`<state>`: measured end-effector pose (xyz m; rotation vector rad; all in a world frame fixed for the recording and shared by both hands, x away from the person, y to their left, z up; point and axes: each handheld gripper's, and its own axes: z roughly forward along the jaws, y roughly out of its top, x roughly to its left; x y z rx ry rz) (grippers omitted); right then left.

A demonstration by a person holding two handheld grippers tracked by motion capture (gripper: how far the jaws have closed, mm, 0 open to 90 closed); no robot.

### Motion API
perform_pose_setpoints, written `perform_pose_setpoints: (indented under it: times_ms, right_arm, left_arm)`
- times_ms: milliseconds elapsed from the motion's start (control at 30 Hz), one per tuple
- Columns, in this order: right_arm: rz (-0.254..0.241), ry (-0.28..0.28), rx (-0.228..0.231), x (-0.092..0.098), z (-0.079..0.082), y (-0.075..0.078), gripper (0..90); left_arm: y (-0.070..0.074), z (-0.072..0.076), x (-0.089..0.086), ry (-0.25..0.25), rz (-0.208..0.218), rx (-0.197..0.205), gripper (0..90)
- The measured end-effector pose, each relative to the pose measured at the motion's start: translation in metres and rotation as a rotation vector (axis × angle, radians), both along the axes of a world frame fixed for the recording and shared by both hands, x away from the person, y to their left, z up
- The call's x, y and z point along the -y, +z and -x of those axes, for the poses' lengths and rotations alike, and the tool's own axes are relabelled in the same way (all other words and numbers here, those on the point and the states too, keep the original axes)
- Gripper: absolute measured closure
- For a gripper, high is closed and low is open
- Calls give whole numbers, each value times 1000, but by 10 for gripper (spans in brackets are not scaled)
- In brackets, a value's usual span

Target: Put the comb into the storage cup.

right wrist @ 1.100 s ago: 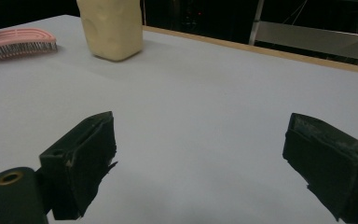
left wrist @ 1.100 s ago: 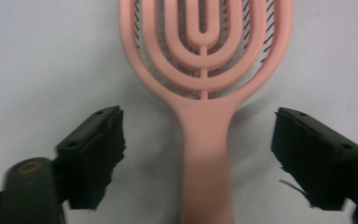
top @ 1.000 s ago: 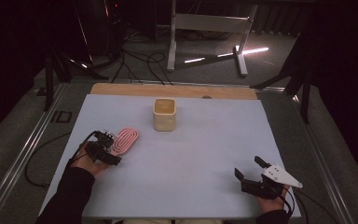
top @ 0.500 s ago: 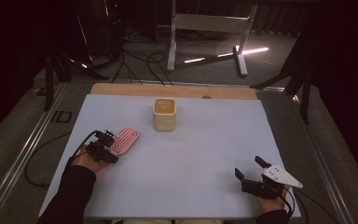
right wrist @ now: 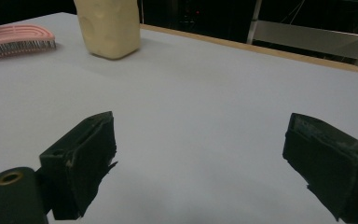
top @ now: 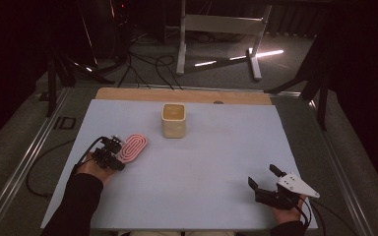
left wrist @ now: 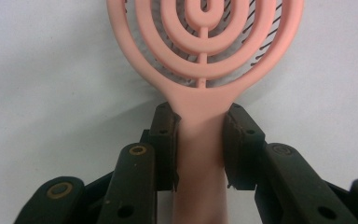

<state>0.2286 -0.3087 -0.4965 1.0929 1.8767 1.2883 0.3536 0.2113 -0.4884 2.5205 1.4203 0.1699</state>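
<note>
A pink hairbrush (top: 133, 147) with looped ribs lies bristles down on the pale table (top: 216, 147), left of centre. My left gripper (top: 116, 148) is shut on the pink hairbrush's handle, just below the head. In the left gripper view the brush (left wrist: 200, 98) runs up between both pads, which press its sides; the jaws (left wrist: 200, 128) have just been closing on it. My right gripper (top: 262, 175) rests near the front right corner, open, with nothing between its jaws (right wrist: 200, 135). It faces the brush (right wrist: 16, 37) from afar.
A cream square cup (top: 173, 123) stands upright behind the brush, near the table's middle back; the right gripper view has it (right wrist: 107, 28) at far left. A wooden strip (top: 187, 96) edges the far side. Beyond are a dark floor, cables and a metal stand.
The left gripper's jaws have closed onto the brush handle. Neither hand has shifted, and the right gripper stays as it was.
</note>
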Motion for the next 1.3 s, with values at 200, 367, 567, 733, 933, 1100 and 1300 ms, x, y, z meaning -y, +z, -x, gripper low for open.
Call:
perform_pose_setpoints:
  times_ms: [200,367,567,733,933,1100,1300]
  right_arm:
    - [-1,0,-1,0,0,0,91]
    - [0,-1,-1,0,0,0,91]
    - [1,0,-1,0,0,0,91]
    - [-1,1,-1,0,-1,-1,91]
    - [1,0,-4,0,-1,-1,91]
    - [0,0,-4,0,-1,-1,91]
    - [-1,1,-5,0,-1,-1,91]
  left_arm:
    - [1,1,0,-1,-3,8,700]
    - [5,1,-2,7,9,28,702]
    - [10,3,-5,24,30,55,702]
    - [13,5,-7,21,49,72,702]
    - [16,6,-7,27,91,97,701]
    - [20,7,-9,37,116,125,701]
    - [25,10,-11,31,132,165,701]
